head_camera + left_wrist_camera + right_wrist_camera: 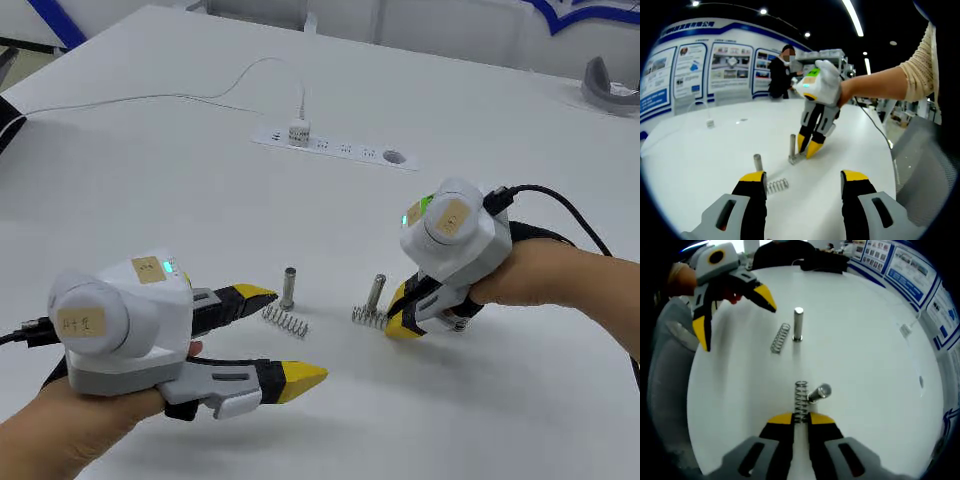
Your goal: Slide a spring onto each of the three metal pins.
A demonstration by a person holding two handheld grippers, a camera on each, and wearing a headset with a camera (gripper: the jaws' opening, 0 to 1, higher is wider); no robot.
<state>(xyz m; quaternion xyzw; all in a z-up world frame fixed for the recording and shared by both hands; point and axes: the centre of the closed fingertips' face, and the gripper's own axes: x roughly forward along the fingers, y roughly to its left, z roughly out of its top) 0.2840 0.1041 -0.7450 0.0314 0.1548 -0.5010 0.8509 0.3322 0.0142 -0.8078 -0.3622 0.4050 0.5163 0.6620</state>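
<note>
Two metal pins stand upright on the white table (200,200). The left pin (289,287) (758,162) (798,324) has a loose spring (285,321) (776,185) (780,337) lying beside its base. My left gripper (280,335) (805,177) (735,315) is open just short of that spring, with nothing between its yellow tips. A second spring (367,318) (800,399) lies on the table against the right pin (377,293) (793,146) (819,392). My right gripper (402,325) (810,146) (801,419) points down, shut on that spring's near end.
A white power strip (335,146) with a charger plug (299,131) and its cable lies at the back of the table. A grey curved object (608,90) sits at the far right corner. A person (780,75) stands beyond the table by wall posters.
</note>
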